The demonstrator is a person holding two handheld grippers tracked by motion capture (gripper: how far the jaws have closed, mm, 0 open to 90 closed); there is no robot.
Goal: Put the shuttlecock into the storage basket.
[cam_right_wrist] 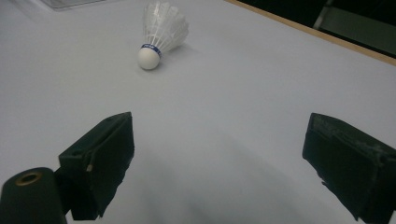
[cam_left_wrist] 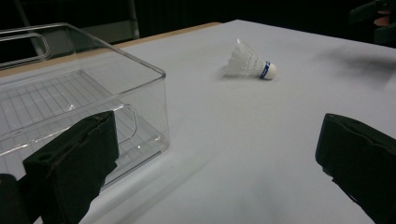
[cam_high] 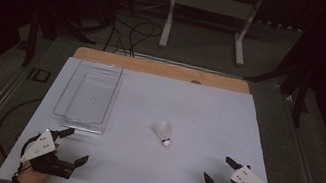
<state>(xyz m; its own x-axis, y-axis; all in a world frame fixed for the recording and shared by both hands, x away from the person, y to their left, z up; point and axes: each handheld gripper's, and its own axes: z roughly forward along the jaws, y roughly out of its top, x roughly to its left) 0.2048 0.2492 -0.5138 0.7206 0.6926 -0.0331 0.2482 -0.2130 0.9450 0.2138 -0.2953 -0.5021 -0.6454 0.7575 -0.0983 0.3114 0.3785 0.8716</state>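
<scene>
Both grippers sit at the near edge of the white surface (cam_high: 208,109), left gripper (cam_high: 74,146) and right gripper (cam_high: 218,170) spread wide holding nothing, shuttlecock (cam_high: 163,132) lying on its side toward 12 o'clock between them, clear bin (cam_high: 88,93) at 11.

One shuttlecock (cam_high: 163,132), one clear plastic bin (cam_high: 88,94), and two hand-held grippers, left (cam_high: 74,146) and right (cam_high: 221,169).
</scene>
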